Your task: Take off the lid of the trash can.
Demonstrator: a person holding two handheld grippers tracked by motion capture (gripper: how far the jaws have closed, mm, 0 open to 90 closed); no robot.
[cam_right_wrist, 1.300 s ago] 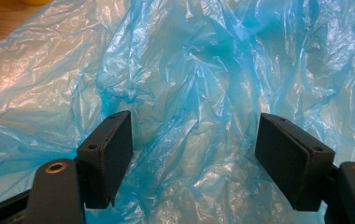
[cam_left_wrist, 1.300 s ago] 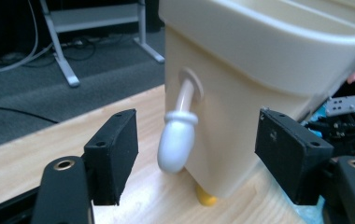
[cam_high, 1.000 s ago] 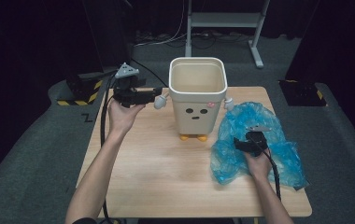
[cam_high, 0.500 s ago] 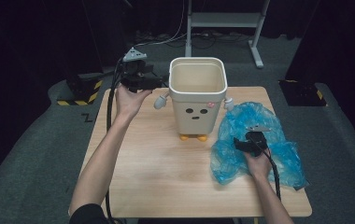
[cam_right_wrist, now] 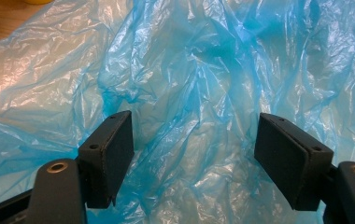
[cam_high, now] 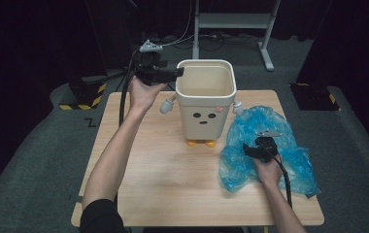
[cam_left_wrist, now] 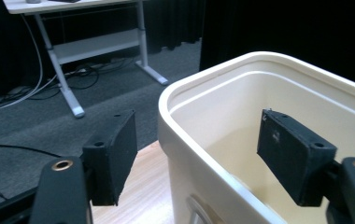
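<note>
Two jaws of the left gripper (cam_left_wrist: 199, 163) stand wide, straddling the bin (cam_left_wrist: 278, 154) wall at its rim, not pinching. Right gripper (cam_right_wrist: 194, 158) gapes too, over the blue bag (cam_right_wrist: 189, 70) right of the bin.

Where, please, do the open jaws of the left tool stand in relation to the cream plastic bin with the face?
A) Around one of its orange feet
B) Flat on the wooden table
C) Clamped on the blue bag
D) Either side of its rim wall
D: the left tool has one jaw outside and one inside the cream plastic bin, astride its rim wall, not pressing on it.
</note>
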